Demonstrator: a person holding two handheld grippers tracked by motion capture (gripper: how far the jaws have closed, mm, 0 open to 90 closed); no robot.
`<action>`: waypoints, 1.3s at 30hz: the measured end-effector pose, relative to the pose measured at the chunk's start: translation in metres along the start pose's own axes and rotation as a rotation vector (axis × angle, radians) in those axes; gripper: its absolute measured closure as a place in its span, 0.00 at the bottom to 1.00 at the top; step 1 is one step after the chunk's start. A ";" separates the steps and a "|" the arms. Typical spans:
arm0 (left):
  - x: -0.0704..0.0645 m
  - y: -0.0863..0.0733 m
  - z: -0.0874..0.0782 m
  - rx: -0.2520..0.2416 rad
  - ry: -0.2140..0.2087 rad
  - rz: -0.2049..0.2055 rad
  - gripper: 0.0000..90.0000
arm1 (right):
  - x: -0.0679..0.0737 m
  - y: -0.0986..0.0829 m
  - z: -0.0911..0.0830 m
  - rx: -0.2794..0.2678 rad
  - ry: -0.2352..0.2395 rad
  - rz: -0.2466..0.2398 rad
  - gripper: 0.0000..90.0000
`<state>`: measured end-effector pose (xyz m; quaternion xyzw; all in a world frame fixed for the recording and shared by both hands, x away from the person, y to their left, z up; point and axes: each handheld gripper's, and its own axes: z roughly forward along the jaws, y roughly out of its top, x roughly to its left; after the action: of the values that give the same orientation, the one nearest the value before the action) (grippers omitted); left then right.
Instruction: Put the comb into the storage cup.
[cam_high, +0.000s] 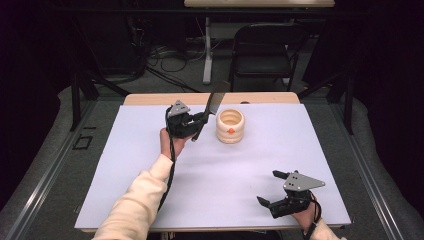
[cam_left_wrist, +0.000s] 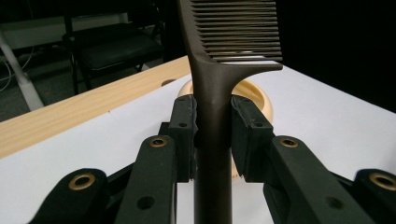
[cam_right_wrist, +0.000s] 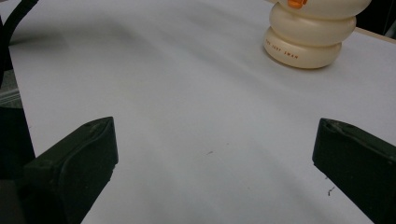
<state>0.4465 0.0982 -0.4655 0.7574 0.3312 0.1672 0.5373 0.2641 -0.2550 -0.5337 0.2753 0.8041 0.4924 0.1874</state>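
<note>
Beside the cream holder (cam_high: 230, 126), left claw (cam_high: 202, 119) clamps the comb (cam_high: 216, 101) handle — teeth up.

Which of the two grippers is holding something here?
The left gripper, beside the cream holder: its jaws clamp the dark comb by the handle. The right gripper stands open near the table's front edge.

The high camera is looking forward and down over the whole tabletop (cam_high: 150, 200) from the person's side. The left gripper camera is peering close along its fingers (cam_left_wrist: 182, 121) toward the far edge. The right one is skimming low across the sheet. All three are sharing the cream holder (cam_high: 230, 126).
</note>
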 end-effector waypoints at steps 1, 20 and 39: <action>0.000 0.001 0.000 -0.001 0.000 0.000 0.80 | 0.000 0.000 0.000 0.001 0.000 -0.001 0.00; -0.008 0.008 0.010 -0.024 0.011 0.027 0.80 | 0.000 0.000 0.000 -0.001 -0.001 -0.003 0.00; -0.013 0.017 0.020 -0.090 0.007 0.030 0.80 | 0.000 0.000 -0.001 -0.001 -0.003 -0.002 0.00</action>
<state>0.4550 0.0715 -0.4559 0.7366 0.3139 0.1924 0.5673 0.2638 -0.2561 -0.5333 0.2754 0.8039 0.4920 0.1893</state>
